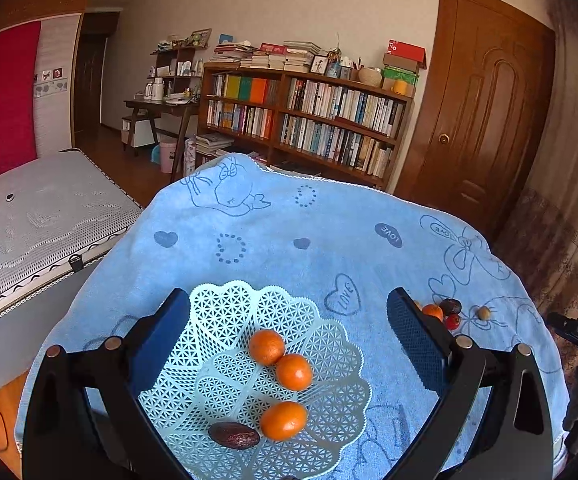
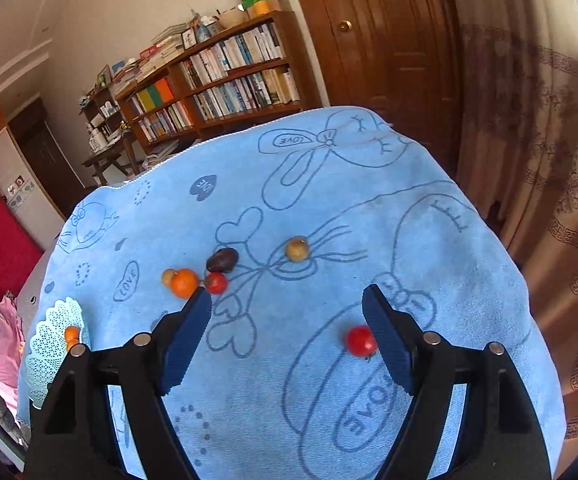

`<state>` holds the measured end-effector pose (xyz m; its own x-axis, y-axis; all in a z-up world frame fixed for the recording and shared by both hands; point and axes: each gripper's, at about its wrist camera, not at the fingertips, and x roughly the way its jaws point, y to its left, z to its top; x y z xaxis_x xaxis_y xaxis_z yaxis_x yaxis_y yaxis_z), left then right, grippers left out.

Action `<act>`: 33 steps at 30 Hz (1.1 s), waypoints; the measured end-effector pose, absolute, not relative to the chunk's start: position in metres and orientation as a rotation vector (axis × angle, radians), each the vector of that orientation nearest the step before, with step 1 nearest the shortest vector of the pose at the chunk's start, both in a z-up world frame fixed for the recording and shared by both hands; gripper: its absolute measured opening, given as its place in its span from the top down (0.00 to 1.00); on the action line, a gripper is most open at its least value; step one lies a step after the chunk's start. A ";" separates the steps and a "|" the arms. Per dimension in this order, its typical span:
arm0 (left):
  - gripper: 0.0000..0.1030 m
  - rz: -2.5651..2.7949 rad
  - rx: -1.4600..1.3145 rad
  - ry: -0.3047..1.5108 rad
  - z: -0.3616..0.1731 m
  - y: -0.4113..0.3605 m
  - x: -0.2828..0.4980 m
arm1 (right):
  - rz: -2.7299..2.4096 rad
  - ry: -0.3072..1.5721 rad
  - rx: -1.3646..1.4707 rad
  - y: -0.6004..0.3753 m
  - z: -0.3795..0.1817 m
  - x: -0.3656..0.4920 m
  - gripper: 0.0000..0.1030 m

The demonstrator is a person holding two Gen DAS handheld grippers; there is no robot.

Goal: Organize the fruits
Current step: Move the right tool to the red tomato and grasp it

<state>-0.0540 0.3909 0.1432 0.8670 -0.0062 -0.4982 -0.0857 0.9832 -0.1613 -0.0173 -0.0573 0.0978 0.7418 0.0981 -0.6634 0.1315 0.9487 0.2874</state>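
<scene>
— Three oranges [image 1: 280,376] and one dark date [image 1: 234,435] already in the lattice basket [image 1: 329,432], under the left gripper [image 1: 289,344]. Fingers wide apart, holding nothing, hovering over the basket.

— Six more loose on the blue towel [image 2: 329,208]. Right gripper [image 2: 287,338] also spread wide, empty, above the cloth.

— Nearest piece?

— Red tomato [image 2: 360,341], just beside the inner face of the right-hand finger [image 2: 389,344], well off centre between the two. Roundish, so no long axis worth lining up on.

— And the rest?

— Farther ahead and left of the fingers: loose orange [image 2: 184,282], small tan fruit [image 2: 168,277] touching it, second tomato [image 2: 216,282], second dark date [image 2: 222,260], then a tan round one [image 2: 297,249] apart to the right.

— Which hand, then?

— Right, probably. Much nearer than the left. Needs a small shift rightward to centre the tomato before closing. Basket away to the left afterward.
</scene>
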 end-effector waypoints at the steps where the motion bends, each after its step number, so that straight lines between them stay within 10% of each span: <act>1: 0.03 0.039 -0.178 0.523 0.143 0.389 -0.054 | -0.033 0.754 0.327 -0.062 0.092 -0.016 0.25; 33: 0.03 -0.026 -0.122 0.591 0.123 0.353 -0.038 | -0.118 0.936 0.182 -0.061 0.020 0.017 0.72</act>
